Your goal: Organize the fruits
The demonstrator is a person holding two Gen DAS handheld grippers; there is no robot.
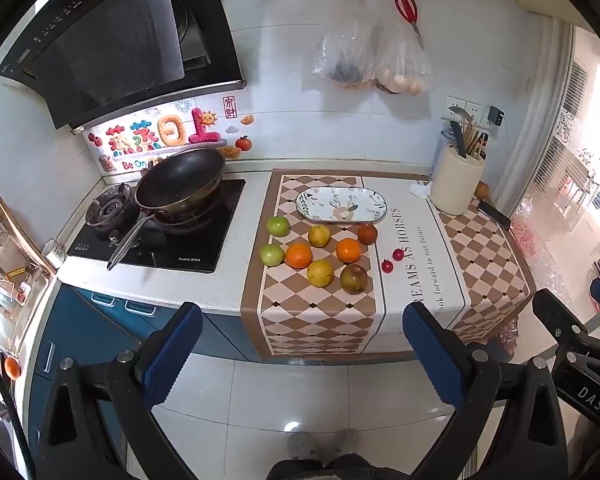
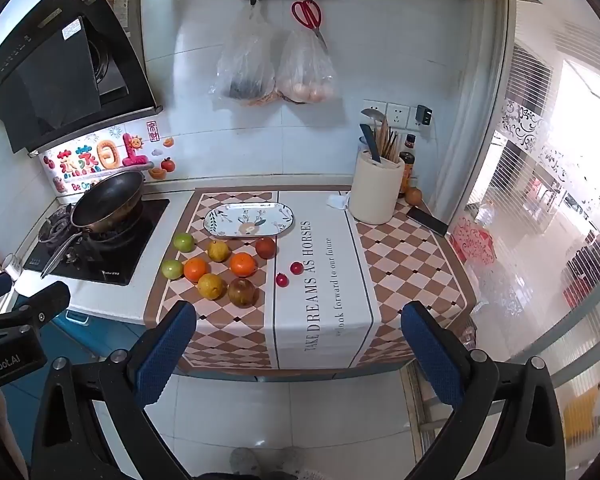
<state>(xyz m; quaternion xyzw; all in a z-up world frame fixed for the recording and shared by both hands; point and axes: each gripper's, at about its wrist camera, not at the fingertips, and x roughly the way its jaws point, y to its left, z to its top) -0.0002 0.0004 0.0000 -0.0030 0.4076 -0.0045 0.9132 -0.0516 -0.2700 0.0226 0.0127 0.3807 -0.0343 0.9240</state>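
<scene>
Round fruits, green, orange, yellow and brown, cluster on the checkered cloth, just near of the empty oval patterned plate; two small red ones lie right (apart). Left gripper and right gripper hang back over floor, jaws wide, holding nothing.

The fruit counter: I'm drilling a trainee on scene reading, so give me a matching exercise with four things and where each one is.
Things:
1. oval plate
2. scissors
3. black pan
4. phone

Places:
A. on the stove
B. hanging on the wall rail
C. right of the utensil holder
D. just behind the fruits

Pairs: 1-D, 2-B, 3-A, 4-C
</scene>
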